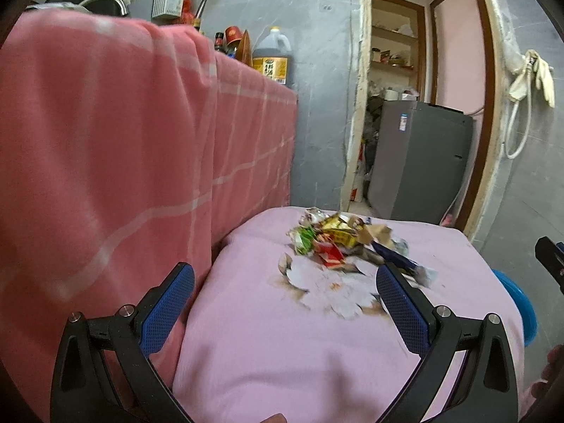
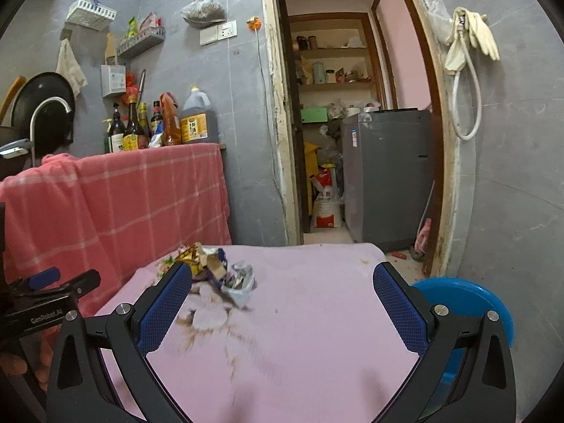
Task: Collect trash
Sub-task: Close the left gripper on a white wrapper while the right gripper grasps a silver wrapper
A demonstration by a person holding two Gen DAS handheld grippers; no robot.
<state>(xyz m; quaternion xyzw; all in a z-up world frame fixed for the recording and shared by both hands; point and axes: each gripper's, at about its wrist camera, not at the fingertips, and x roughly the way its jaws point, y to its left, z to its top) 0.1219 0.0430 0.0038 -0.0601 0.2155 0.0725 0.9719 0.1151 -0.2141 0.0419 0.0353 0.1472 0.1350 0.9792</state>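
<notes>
A pile of crumpled wrappers (image 1: 338, 239) lies on a pink cloth-covered surface (image 1: 282, 345), toward its far side. In the right wrist view the same trash pile (image 2: 211, 268) sits at the far left of the pink cloth (image 2: 299, 317). My left gripper (image 1: 285, 282) is open, just short of the pile, with nothing between its blue pads. My right gripper (image 2: 282, 282) is open too, the pile just beyond its left finger (image 2: 165, 303). A blue bin (image 2: 469, 303) stands at the cloth's right edge. The other gripper (image 2: 53, 285) shows at the left.
A red checked cloth (image 1: 123, 148) hangs over a counter on the left, with bottles (image 2: 141, 127) and an oil jug (image 2: 197, 120) on top. Beyond the cloth a doorway leads to a grey appliance (image 2: 387, 172) and shelves. A hose and gloves (image 2: 469, 42) hang on the right wall.
</notes>
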